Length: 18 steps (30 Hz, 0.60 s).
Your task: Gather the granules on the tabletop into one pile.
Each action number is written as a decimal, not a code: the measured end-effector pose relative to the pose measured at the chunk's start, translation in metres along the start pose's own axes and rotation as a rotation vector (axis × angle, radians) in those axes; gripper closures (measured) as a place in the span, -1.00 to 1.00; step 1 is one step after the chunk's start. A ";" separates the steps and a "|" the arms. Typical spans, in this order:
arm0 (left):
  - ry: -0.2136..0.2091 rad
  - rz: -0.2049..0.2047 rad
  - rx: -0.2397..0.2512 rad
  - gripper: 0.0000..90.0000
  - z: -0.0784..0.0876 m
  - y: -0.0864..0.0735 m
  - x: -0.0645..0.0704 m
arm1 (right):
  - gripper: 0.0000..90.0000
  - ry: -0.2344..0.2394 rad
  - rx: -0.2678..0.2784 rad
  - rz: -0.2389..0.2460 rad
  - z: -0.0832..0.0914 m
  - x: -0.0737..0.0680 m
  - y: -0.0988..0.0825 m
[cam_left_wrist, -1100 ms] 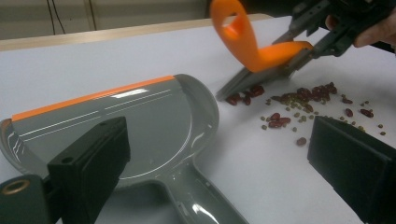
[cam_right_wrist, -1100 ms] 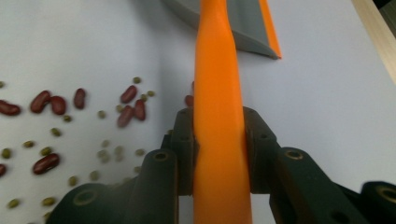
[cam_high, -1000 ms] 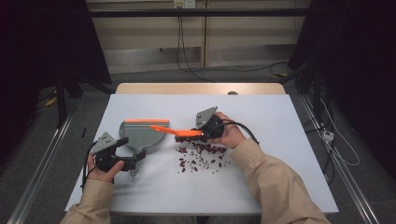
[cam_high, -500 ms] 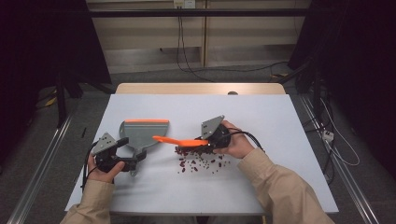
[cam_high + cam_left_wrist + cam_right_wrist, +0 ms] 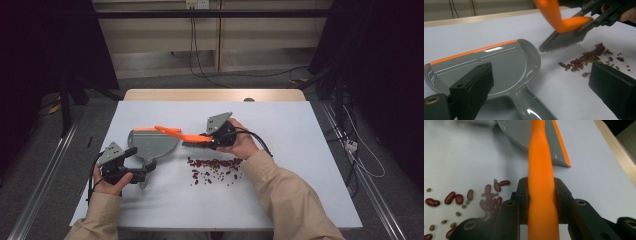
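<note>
A grey dustpan (image 5: 152, 142) with an orange lip lies flat on the white table (image 5: 310, 150), its handle pointing toward me. My left gripper (image 5: 141, 172) sits at that handle, jaws wide apart on either side of it (image 5: 541, 87), open. My right gripper (image 5: 207, 139) is shut on the orange handle (image 5: 541, 170) of a small brush (image 5: 187, 136). The brush's grey bristles (image 5: 561, 41) hang just right of the dustpan (image 5: 494, 65), above and left of a scatter of red and green beans (image 5: 215, 167) (image 5: 586, 57) (image 5: 489, 195).
The beans lie mid-table, right of the dustpan and in front of the right hand. A wooden strip (image 5: 215, 95) runs along the table's far edge. Cables trail over the floor behind and to the right (image 5: 350, 145).
The right hand dipped the brush toward the beans, then drew it back up and left toward the dustpan. The dustpan and left gripper have stayed put.
</note>
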<state>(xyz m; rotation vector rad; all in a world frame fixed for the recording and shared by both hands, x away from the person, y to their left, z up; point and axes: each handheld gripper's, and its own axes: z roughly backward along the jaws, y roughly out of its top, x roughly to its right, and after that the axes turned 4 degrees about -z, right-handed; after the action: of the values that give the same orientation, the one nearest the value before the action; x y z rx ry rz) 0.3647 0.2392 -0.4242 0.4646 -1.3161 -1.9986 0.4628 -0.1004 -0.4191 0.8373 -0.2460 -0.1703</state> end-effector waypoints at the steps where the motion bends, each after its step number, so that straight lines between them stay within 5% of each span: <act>1: 0.001 0.003 0.001 -0.87 0.001 0.000 0.000 | 0.58 0.011 -0.010 0.010 -0.005 -0.002 0.000; 11: 0.009 -0.003 -0.013 -0.86 0.007 -0.006 -0.002 | 0.58 0.112 -0.041 0.068 0.005 -0.028 -0.003; 18: 0.007 -0.002 -0.014 -0.86 0.006 -0.006 -0.001 | 0.58 0.134 -0.025 0.073 0.018 -0.041 -0.009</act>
<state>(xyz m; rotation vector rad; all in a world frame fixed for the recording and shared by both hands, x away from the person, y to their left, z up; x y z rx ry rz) 0.3597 0.2454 -0.4267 0.4654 -1.2970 -2.0049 0.4180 -0.1088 -0.4201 0.8099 -0.1478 -0.0488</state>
